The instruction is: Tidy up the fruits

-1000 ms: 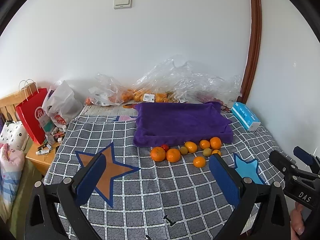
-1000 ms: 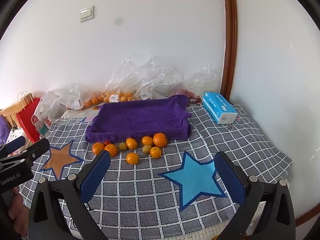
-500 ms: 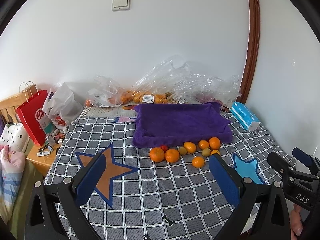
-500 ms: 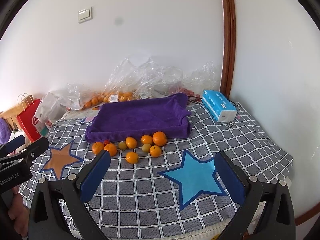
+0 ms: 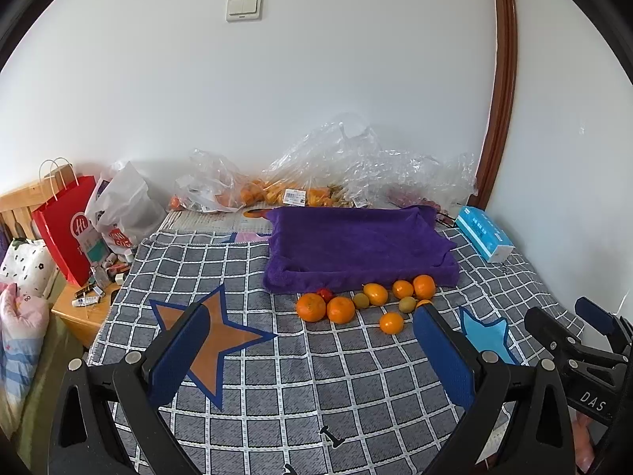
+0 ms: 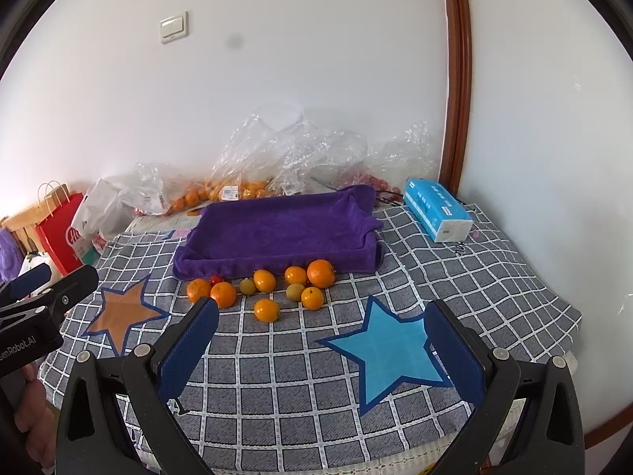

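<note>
Left wrist view shows the fruits (image 5: 368,303) all loose on the checked cloth (image 5: 277,376), just near of the empty purple tray (image 5: 356,245). Sorting looks unstarted: left gripper (image 5: 310,350) and right gripper (image 6: 320,352) hover spread wide, holding nothing.

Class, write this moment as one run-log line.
left gripper: open, empty | right gripper: open, empty | fruits: loose before purple tray | tray: empty
</note>
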`<state>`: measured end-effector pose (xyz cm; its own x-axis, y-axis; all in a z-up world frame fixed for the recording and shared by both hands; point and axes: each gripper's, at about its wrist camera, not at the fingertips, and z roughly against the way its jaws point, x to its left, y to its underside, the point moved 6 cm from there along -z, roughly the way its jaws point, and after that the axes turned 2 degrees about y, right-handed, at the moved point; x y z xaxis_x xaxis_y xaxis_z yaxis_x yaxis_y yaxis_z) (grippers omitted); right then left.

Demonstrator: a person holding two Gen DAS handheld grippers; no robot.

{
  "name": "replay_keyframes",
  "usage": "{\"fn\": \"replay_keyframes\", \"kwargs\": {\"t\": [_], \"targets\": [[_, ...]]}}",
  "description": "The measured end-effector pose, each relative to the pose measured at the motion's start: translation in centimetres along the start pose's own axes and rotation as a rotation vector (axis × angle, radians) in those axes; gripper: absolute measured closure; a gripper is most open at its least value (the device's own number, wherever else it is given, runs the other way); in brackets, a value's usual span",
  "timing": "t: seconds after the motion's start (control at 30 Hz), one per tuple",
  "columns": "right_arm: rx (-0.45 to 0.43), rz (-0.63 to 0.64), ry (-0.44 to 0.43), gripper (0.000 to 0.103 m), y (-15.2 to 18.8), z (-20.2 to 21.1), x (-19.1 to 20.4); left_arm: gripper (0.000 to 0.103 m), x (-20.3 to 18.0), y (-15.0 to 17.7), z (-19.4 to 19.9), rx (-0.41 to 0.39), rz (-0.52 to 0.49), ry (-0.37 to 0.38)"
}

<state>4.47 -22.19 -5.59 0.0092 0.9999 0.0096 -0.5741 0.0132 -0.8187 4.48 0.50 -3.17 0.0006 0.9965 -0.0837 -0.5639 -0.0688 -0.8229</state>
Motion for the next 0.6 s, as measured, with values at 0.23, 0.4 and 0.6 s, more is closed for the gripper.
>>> {"fn": "replay_keyframes", "kwargs": {"t": [0.23, 0.4, 0.6], "targets": [[0.002, 0.007, -0.002, 0.001, 0.04, -0.06, 0.24, 0.000, 0.02, 0.01, 0.05, -0.003, 0.009, 0.002], [0.000, 0.010, -0.006, 0.001, 0.01, 0.03, 0.45, 0.000, 0.01, -0.04, 0.20, -0.007, 0.010, 0.008], [-0.006, 0.018, -0.004, 0.001, -0.04, 0.24, 0.58, 0.000, -0.05, -0.01, 0.22, -0.008, 0.005, 0.004]]}}
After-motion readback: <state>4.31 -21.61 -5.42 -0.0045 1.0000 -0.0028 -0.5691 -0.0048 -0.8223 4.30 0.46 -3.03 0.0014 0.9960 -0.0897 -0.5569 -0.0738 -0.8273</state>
